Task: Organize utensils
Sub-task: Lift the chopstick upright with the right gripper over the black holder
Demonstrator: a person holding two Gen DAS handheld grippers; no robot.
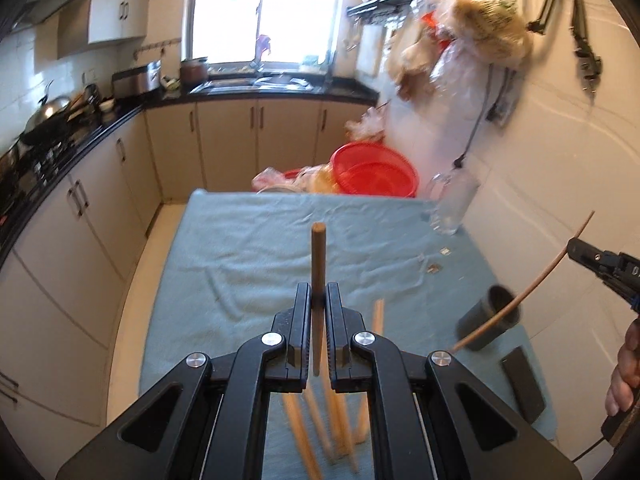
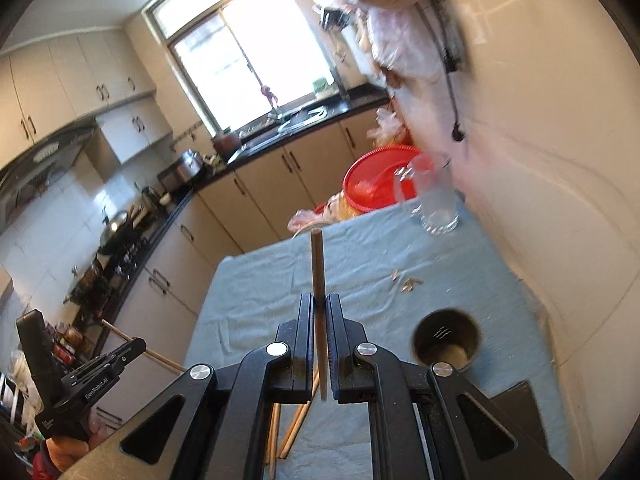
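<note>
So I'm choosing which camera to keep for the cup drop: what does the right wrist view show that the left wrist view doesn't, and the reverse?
Only the right wrist view looks down into the dark cup, showing its open mouth. Only the left wrist view shows the flat dark block whole, and several chopsticks lying on the cloth. Both show the blue cloth, glass mug, red basin, and each gripper shut on one chopstick: left gripper, right gripper.

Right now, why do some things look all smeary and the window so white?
Left wrist view: the pale wooden chopsticks lying on the blue cloth smear from motion, and the dark cup is soft too; the bright window glares white. Right wrist view: the clear glass mug blurs, and the walls bend from the fisheye lens.
</note>
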